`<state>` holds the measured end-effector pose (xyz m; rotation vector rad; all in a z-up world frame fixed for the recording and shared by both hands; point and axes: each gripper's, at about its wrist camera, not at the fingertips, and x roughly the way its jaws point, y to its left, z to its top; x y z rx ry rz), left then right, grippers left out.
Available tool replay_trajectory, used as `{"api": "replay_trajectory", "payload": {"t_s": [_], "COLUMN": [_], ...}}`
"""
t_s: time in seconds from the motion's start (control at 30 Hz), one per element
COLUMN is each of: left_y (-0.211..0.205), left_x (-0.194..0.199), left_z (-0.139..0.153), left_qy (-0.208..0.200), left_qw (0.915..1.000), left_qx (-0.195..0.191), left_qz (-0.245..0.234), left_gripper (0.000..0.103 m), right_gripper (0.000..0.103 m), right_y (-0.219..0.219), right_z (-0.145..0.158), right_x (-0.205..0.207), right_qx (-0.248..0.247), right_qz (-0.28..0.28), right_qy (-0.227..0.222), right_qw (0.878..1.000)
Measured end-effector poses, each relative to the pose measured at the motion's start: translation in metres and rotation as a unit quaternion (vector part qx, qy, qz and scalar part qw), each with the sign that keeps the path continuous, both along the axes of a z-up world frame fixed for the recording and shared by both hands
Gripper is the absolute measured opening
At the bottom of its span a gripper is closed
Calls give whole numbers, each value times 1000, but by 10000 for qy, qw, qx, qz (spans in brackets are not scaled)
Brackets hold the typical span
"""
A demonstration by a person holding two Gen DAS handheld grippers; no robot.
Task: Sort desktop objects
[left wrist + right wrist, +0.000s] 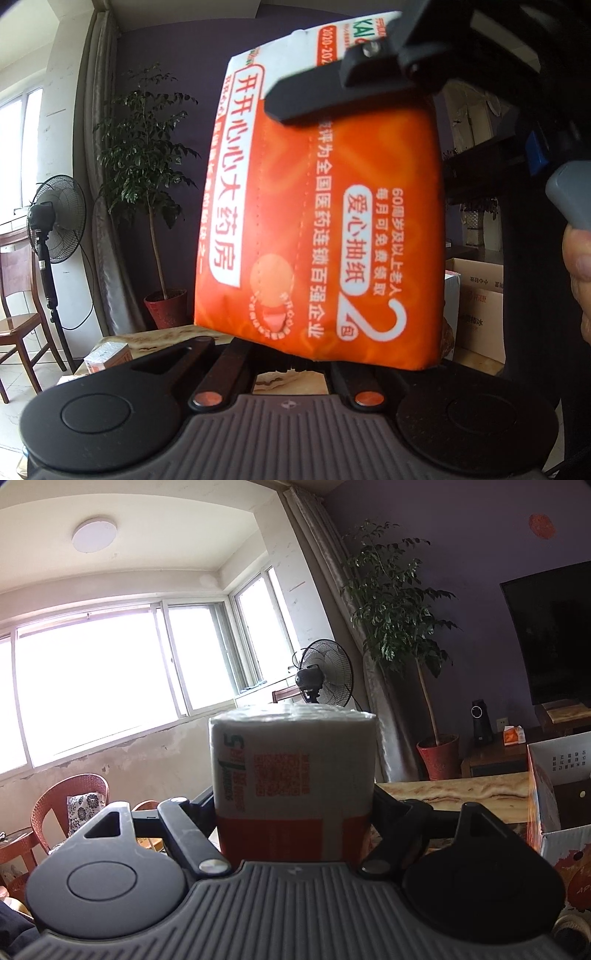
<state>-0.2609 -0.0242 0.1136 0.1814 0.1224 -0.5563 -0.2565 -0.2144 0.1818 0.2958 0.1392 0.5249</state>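
Left wrist view: my left gripper is clenched on the bottom edge of the orange tissue pack; my right gripper's finger crosses its top. Risk: the film slips.
Right wrist view: my right gripper spans the pack's end wide apart; contact unclear. Risk: a drop onto the table.

We read 开开心心大药房, 爱心抽纸 and a large 2 on the orange tissue pack; the white tissue pack shows a green 5
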Motion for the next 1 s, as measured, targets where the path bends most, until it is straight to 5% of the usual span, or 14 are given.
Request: {"api": "replay_trajectory", "payload": {"t_s": [0.43,0.93,1.0], "left_y": [2,1,1], "left_x": [-1,5,7], "left_z": [-3,-5,-5], "left_qy": [-103,-95,-84], "left_qw": [9999,9999,10000], "left_qx": [-38,-4,-8], "left_qz": [65,43,50], "left_gripper": [0,0,0], "right_gripper": [88,86,79], "right_y": [4,7,7], "right_z": [3,-5,-6], "right_x": [-1,14,15], "right_qx": [78,231,242], "right_qz": [42,-65,-101], "right_qy": [-77,350,379], "right_qw": [9999,9991,9989]}}
